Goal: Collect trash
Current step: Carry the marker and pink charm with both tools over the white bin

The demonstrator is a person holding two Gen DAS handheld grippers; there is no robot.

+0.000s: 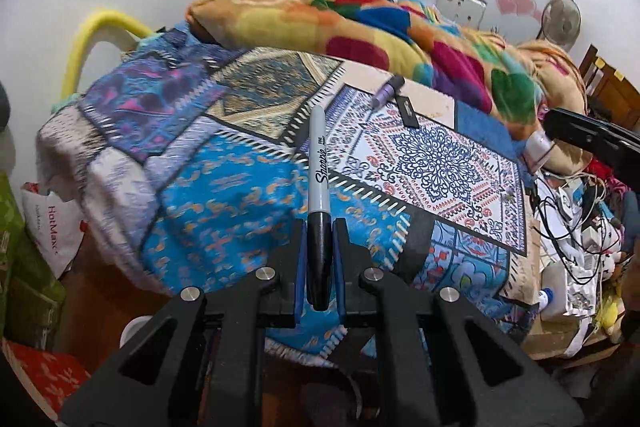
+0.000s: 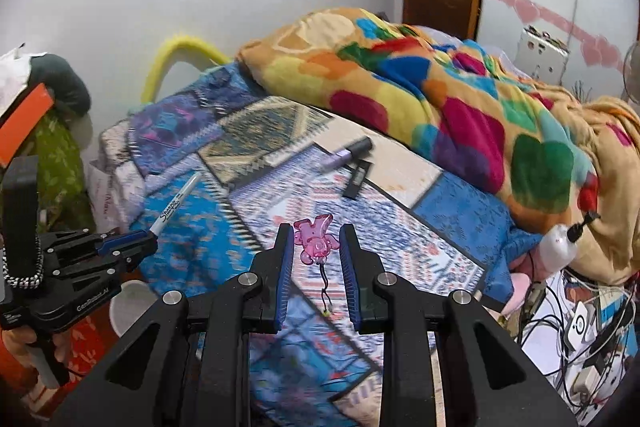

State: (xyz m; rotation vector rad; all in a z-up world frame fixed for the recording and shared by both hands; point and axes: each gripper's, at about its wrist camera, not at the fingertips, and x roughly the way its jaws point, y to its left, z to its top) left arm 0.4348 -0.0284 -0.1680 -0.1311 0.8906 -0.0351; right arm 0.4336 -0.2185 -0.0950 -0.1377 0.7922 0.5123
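My left gripper (image 1: 320, 227) is shut on the black cap of a Sharpie marker (image 1: 319, 163), whose grey barrel sticks out forward above the patchwork bedcover (image 1: 224, 179). In the right wrist view the left gripper (image 2: 149, 241) shows at the left, holding the marker (image 2: 178, 201). My right gripper (image 2: 315, 239) holds a pink translucent bear charm (image 2: 314, 241) between its blue pads (image 2: 285, 267), with its thin cord dangling below. The charm looks sharp against the blurred bed. A purple tube (image 2: 348, 151) and a flat black strip (image 2: 358, 179) lie on the bed beyond.
A bright heart-patterned blanket (image 2: 460, 99) is heaped along the bed's far side. Tangled cables and chargers (image 2: 580, 327) crowd the right. A white round container (image 2: 128, 303) sits low at the left, near a HotMax bag (image 1: 52, 223). A white pump bottle (image 2: 560, 245) lies at the bed's right edge.
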